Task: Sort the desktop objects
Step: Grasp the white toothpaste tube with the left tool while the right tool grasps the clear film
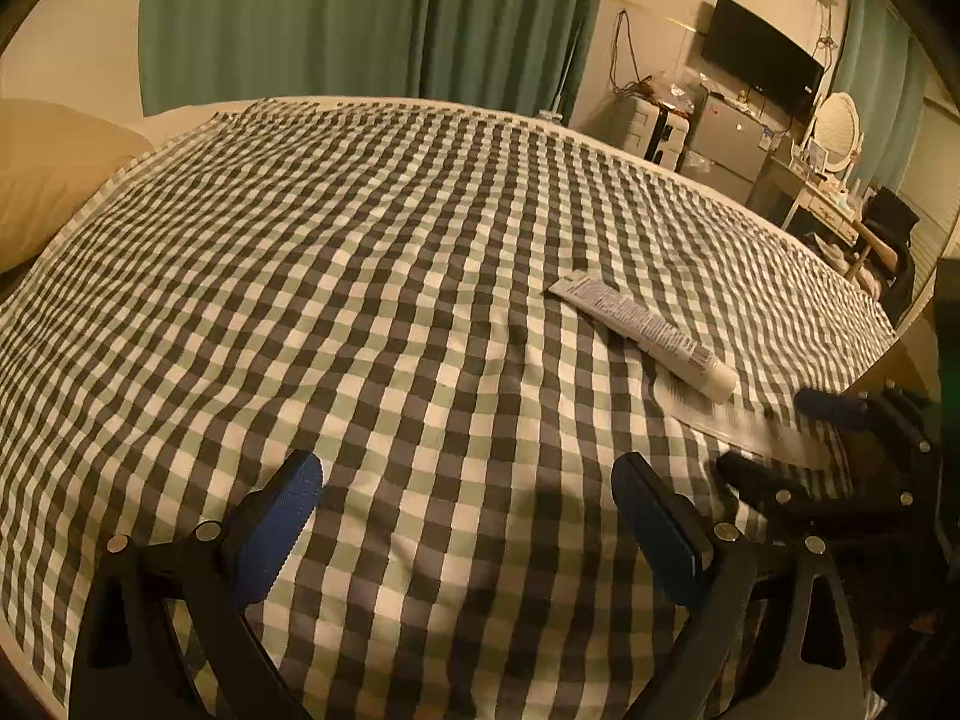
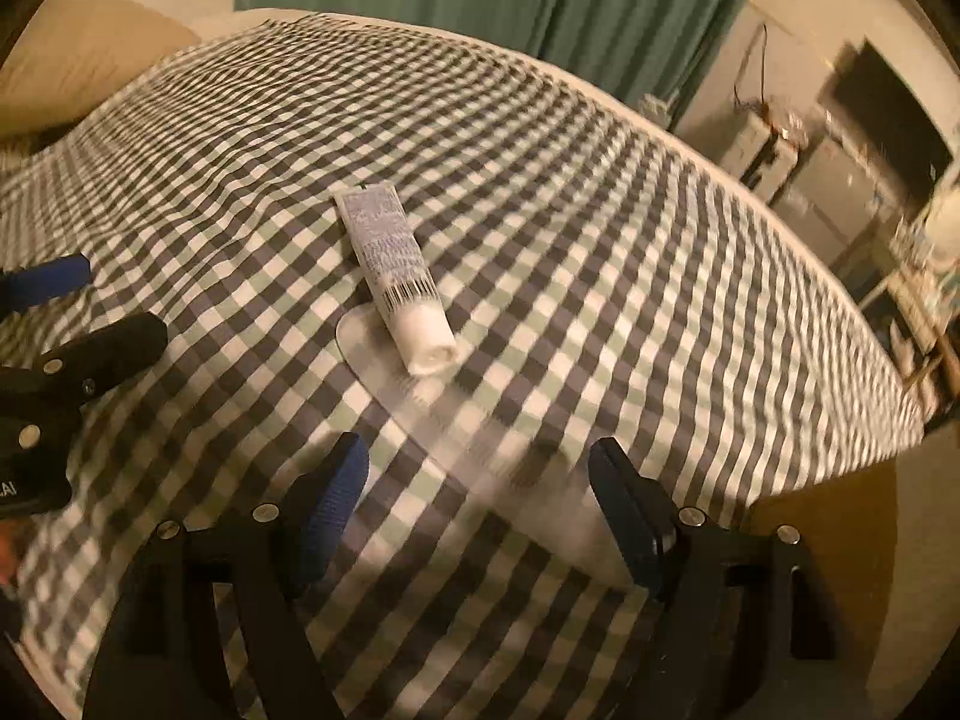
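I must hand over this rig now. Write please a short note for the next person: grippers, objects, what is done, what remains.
Left gripper: open, empty, above bare checkered cloth.
Right gripper: open, empty, over the near end of the flat white sheet.
White tube: lies on the cloth, its cap end resting on the sheet's far end.
Done: nothing visibly sorted.
Left: both the tube and the sheet. No destination container is in view.

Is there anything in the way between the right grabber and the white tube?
No separate obstacle. The right gripper is open, and the tube lies ahead on the checkered cloth. Only a flat clear sheet stretches between them, its far end under the tube's cap end.
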Demonstrator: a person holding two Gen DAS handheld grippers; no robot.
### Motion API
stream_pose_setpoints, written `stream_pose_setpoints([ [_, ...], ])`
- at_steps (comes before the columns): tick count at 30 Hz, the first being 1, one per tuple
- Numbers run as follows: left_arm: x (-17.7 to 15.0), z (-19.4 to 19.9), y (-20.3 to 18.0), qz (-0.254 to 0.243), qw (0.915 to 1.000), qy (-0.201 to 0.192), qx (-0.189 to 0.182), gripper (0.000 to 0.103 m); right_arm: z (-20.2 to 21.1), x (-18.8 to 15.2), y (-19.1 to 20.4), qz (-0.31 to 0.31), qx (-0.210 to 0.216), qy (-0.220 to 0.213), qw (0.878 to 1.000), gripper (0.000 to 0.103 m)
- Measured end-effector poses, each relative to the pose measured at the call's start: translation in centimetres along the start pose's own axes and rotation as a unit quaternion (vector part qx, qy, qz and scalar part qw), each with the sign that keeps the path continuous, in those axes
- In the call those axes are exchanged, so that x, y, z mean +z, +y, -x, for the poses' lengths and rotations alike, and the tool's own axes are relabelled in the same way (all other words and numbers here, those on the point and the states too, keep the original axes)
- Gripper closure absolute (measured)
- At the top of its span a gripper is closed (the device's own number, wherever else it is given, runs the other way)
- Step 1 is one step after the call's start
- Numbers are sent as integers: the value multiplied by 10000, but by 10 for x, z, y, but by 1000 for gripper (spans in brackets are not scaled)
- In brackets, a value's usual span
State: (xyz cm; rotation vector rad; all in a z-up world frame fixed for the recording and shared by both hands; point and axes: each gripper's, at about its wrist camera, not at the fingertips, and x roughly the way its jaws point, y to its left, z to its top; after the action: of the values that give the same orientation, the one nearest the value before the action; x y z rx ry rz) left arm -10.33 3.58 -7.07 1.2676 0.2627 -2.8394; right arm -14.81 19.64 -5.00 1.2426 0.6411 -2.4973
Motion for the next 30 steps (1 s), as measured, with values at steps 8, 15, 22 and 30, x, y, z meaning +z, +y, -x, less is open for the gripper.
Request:
stream_pose_setpoints([
  [8,-2,-6,1,-55,9999,89,63,3,-8,-6,-28,-862,868,393,9917,70],
  [15,-1,-1,6,80,9999,86,123,3,27,-30,-32,-1594,1689,775,9696,100],
  [22,-3,8,8,126,9997,47,226,3,41,-36,-36,-1835,1565,705,9679,100],
  [30,10,3,-13,372,9992,68,146,3,65,-37,-55,-2224,815,144,9714,100],
])
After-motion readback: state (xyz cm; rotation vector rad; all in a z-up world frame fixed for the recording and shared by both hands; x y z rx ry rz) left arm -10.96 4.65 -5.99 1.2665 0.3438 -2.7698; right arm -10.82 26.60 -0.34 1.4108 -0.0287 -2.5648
